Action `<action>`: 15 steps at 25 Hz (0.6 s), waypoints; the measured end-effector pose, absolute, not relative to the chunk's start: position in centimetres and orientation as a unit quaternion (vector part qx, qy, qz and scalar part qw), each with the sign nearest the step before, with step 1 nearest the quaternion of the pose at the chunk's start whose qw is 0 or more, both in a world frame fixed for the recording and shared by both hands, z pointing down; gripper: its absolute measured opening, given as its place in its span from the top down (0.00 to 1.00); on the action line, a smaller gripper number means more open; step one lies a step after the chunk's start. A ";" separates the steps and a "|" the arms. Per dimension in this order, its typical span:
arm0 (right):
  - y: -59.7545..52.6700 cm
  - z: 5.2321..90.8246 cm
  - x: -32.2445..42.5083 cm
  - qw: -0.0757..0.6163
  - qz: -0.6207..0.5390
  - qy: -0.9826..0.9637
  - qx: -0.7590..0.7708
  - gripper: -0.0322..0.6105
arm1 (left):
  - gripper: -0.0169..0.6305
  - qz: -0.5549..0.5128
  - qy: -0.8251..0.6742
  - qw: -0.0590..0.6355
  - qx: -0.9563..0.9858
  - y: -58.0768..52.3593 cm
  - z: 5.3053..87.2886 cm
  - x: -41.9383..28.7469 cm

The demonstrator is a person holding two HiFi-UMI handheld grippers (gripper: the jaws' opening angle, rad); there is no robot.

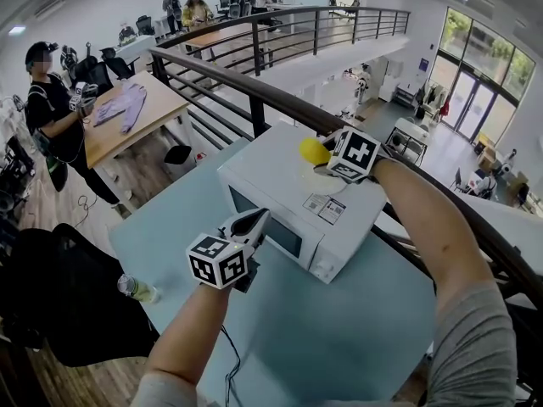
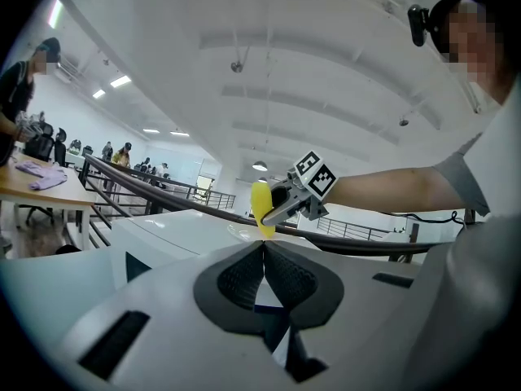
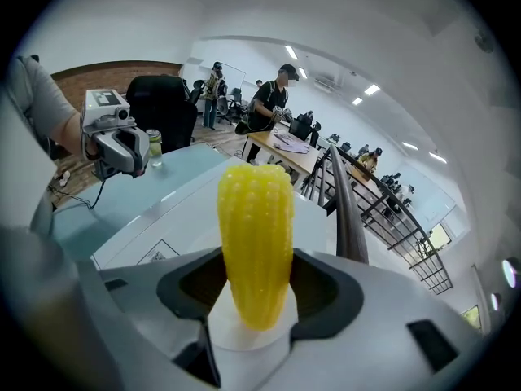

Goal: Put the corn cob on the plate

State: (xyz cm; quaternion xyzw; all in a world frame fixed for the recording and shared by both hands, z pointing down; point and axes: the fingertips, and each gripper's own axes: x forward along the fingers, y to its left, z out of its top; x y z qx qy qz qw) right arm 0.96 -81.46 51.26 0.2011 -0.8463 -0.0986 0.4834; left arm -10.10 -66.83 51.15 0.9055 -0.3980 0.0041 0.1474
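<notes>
My right gripper (image 1: 322, 156) is shut on a yellow corn cob (image 1: 313, 151) and holds it just above the top of the white microwave (image 1: 280, 195). In the right gripper view the corn cob (image 3: 254, 243) stands upright between the pads of my right gripper (image 3: 256, 296). A pale plate (image 2: 241, 231) lies on the microwave's top right under the corn cob (image 2: 260, 207); it is faint in the head view. My left gripper (image 1: 257, 220) hovers in front of the microwave door, shut and with nothing in it, as the left gripper (image 2: 263, 255) shows in its own view.
The microwave stands on a light blue table (image 1: 339, 329). A small bottle (image 1: 136, 289) sits at the table's left edge beside a black chair (image 1: 51, 303). A dark railing (image 1: 254, 83) runs behind the table. People stand at desks further back.
</notes>
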 end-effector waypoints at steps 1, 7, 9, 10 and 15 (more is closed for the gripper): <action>-81.4 51.3 1.0 0.489 -0.102 -0.843 0.198 0.56 | 0.94 0.005 -0.398 0.147 0.906 -66.8 51.2 -10.1; -81.6 50.9 2.6 0.542 -0.106 -0.812 0.188 0.56 | 0.95 0.005 -0.397 0.141 0.907 -66.9 50.9 -10.2; -81.6 51.2 3.1 0.556 -0.104 -0.803 0.187 0.56 | 0.95 0.005 -0.396 0.142 0.907 -66.9 51.0 -10.1; -81.6 51.3 3.2 0.562 -0.105 -0.799 0.186 0.56 | 0.95 0.006 -0.395 0.142 0.907 -66.8 51.1 -10.1; -81.9 51.6 3.2 0.559 -0.102 -0.800 0.192 0.56 | 0.95 0.005 -0.394 0.143 0.908 -66.7 51.3 -9.8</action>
